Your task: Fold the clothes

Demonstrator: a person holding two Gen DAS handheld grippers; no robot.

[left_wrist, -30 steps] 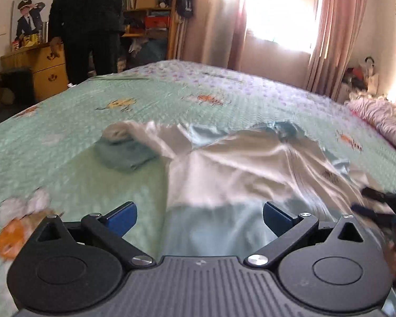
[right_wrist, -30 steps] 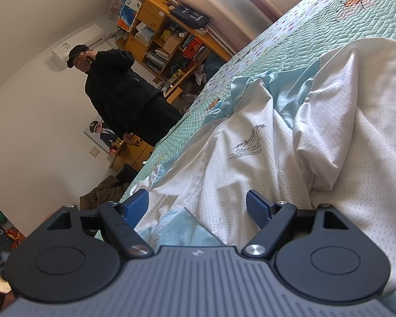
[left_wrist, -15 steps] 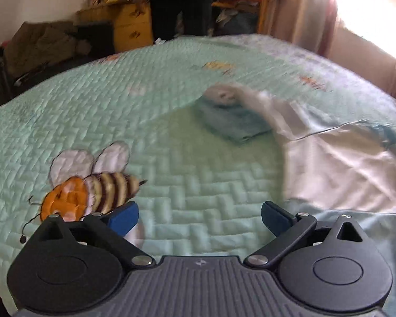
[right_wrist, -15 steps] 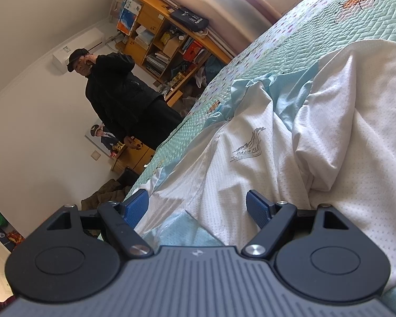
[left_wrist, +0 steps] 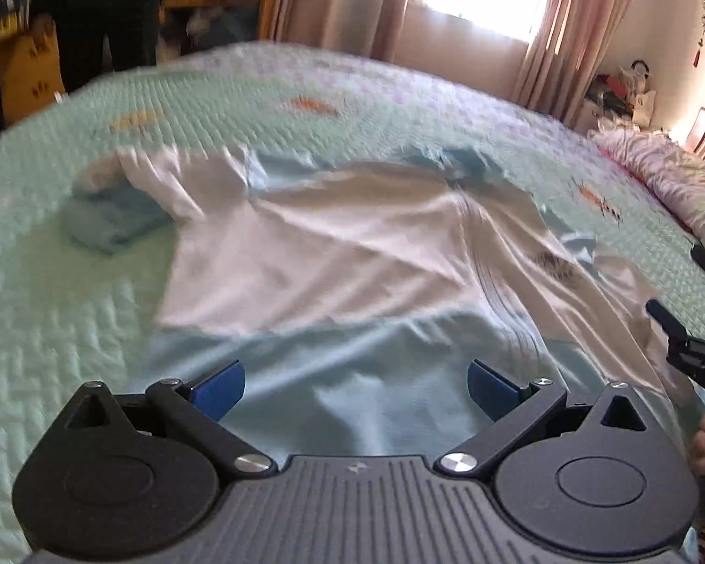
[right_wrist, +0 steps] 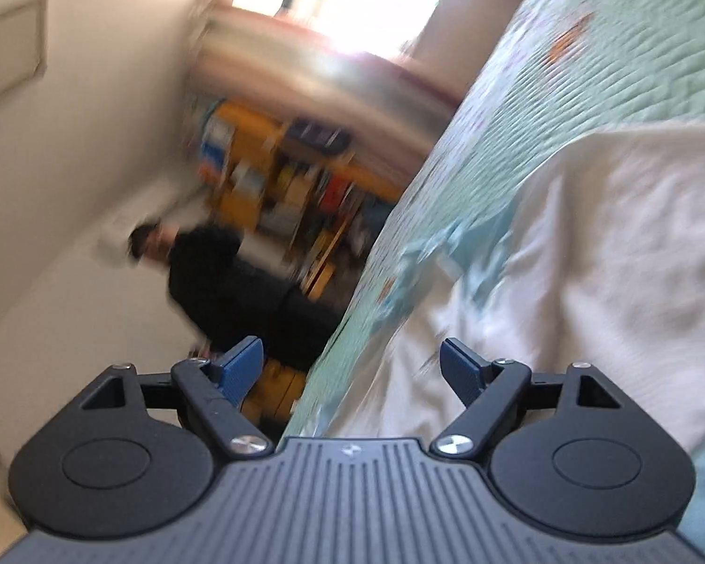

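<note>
White-and-blue shirt [left_wrist: 333,272] lies spread on the quilted bed [left_wrist: 305,94], ready for folding. Left gripper [left_wrist: 356,383] hangs over its near hem, wide open, empty. Right gripper [right_wrist: 351,366] at the shirt's right edge, also wide open, holding nothing.

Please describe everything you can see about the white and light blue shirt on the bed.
The shirt lies spread out, not yet folded, on the green quilted bedspread. Its body is white, seemingly thin fabric, with a light blue band along the near hem and light blue at the collar and sleeves. It is wrinkled, with creases running across it. One sleeve reaches over a small folded blue cloth. A small dark logo shows on one side, blurred. Neither open gripper holds it; the left gripper hovers at the hem.
</note>
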